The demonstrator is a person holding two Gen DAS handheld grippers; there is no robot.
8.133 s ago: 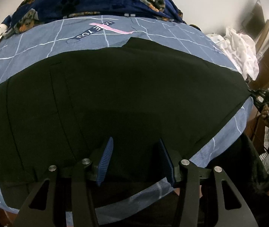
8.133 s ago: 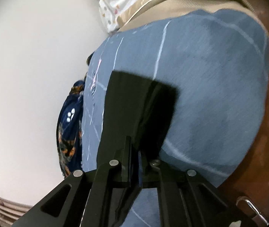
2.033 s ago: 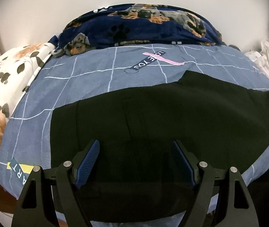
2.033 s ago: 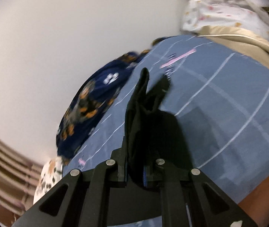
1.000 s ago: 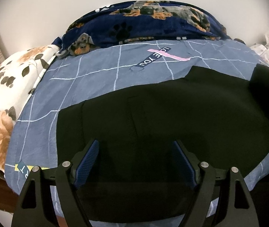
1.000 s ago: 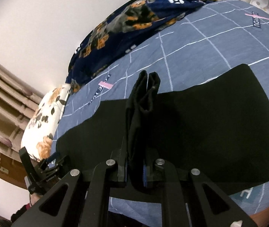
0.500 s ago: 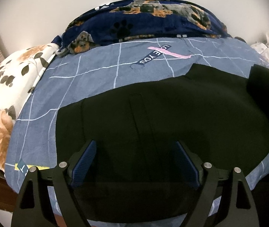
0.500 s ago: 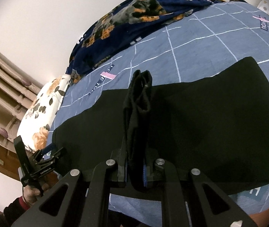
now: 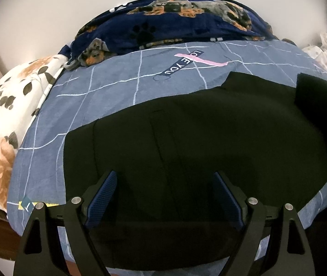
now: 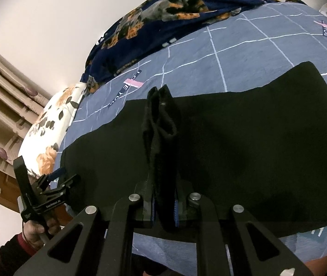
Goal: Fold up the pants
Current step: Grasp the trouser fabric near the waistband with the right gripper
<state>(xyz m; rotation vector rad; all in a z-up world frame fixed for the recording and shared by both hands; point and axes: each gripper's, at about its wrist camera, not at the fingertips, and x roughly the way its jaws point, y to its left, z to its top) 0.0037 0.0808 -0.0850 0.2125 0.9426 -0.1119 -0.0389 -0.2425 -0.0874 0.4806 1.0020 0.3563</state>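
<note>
Left wrist view: the black pants (image 9: pixel 209 142) are spread flat across the blue checked bed sheet (image 9: pixel 117 78), and the left claw (image 9: pixel 163 197) is seen released, its blue-padded fingers (image 9: pixel 102 195) wide apart above the near edge. In the right wrist view, a bunched fold of the pants is gripped upright in the clenched right claw (image 10: pixel 164 204). A dog-print blanket (image 9: pixel 175 23) and a floral pillow (image 9: pixel 4 119) are seen alongside.
</note>
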